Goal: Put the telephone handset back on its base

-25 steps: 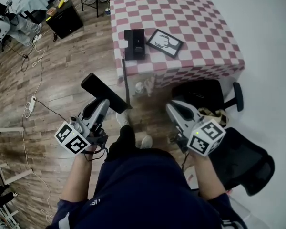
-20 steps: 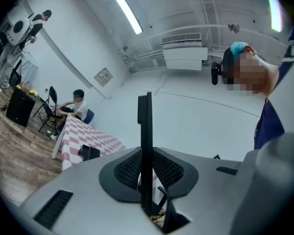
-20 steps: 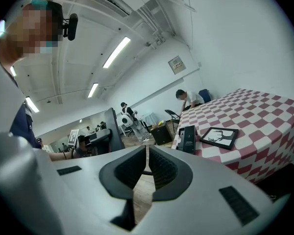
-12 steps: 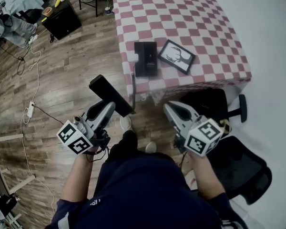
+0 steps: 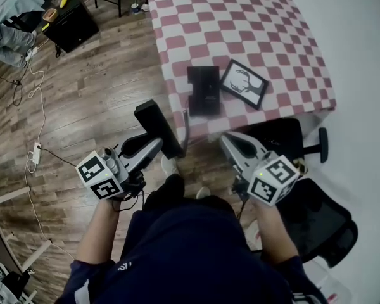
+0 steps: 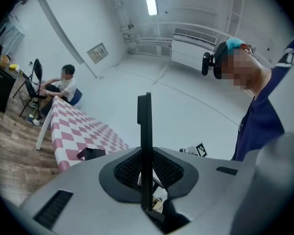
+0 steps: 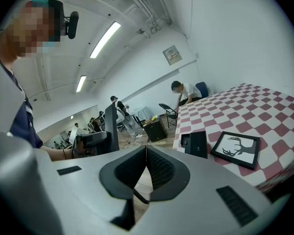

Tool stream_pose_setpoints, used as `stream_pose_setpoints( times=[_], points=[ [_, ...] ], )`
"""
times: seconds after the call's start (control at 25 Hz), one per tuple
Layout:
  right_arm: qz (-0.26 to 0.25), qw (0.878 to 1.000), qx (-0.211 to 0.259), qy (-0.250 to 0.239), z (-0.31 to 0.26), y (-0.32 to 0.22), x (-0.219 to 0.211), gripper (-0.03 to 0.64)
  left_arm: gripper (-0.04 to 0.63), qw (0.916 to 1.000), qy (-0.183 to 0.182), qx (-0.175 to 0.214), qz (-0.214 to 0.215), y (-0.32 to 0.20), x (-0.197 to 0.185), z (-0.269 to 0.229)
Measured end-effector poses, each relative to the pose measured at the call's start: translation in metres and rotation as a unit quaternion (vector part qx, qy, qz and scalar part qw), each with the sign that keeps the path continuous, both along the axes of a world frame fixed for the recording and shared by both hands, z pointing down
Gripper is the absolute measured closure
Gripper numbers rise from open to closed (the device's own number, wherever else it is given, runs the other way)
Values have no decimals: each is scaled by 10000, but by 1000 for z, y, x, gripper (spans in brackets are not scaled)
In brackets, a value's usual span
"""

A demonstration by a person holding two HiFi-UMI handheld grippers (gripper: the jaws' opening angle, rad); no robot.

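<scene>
Count per kind, head view.
Checked table point(image 5: 240, 18): one.
Telephone base point(image 5: 203, 90): one.
Telephone handset point(image 5: 153, 119): one.
Framed picture point(image 5: 243, 84): one.
Grippers: two (left gripper point(image 5: 159, 144), right gripper point(image 5: 227, 140)).
Marker cubes point(image 5: 102, 177): two, one per gripper.
Black chairs point(image 5: 326, 223): two.
Black cabinet point(image 5: 68, 25): one.
Power strip point(image 5: 36, 152): one.

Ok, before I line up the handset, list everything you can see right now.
black telephone handset: one, black, clamped in left gripper, short of the table
black telephone base: one, black, near table edge
black-framed deer picture: one, black and white, right of base
red-and-white checked table: one, ahead
black office chairs: two, black, floor at right
black cabinet: one, black, far left
left gripper: grey, holding handset
right gripper: grey, shut, empty
</scene>
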State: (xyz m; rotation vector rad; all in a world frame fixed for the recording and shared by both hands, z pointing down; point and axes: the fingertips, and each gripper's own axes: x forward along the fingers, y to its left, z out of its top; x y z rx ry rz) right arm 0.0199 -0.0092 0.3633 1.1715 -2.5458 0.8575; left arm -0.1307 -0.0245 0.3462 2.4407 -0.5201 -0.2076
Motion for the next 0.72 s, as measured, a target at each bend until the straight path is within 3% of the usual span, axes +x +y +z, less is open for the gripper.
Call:
stream_pose_setpoints(
  times=[0.24, 0.72],
  points=[
    [119, 9999, -54, 78, 2, -23, -12, 600, 505, 9993, 24, -31, 363, -25, -8, 6],
    [-181, 9994, -111, 277, 9, -51, -21, 600, 506, 9987, 67, -269, 426, -44, -4, 22]
  ],
)
